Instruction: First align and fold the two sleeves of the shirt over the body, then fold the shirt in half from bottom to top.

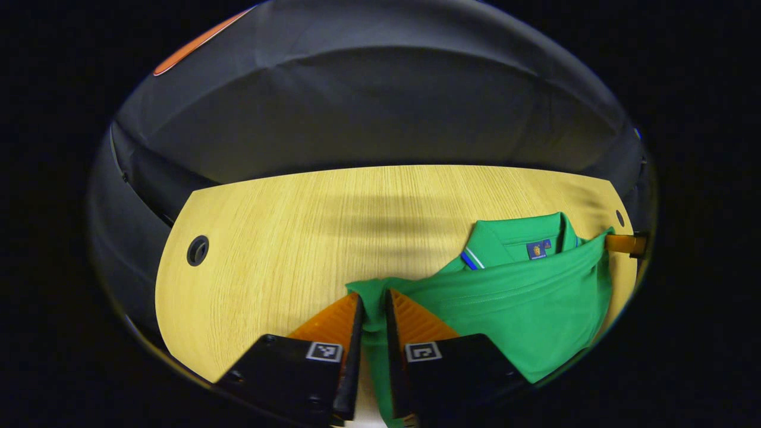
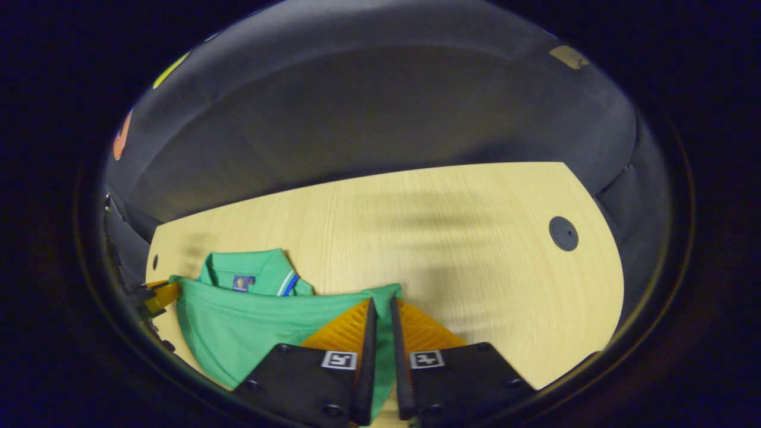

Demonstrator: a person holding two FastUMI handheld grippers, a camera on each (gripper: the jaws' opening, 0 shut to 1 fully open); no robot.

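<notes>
The polo shirt (image 1: 523,297) was plain bright green, its collar (image 1: 475,252) edged with thin blue and white stripes. A small dark blue label (image 1: 538,249) inside the neck carried an orange mark. The table (image 1: 285,238) was pale yellow wood with fine straight grain, and its round cable hole (image 1: 198,250) looked black. The booth wall (image 1: 380,107) behind was black cloth.

The right gripper (image 2: 380,309) pinches a corner of the green shirt (image 2: 250,324) above the wooden table (image 2: 475,238); the other gripper (image 2: 157,295) grips the far corner.
</notes>
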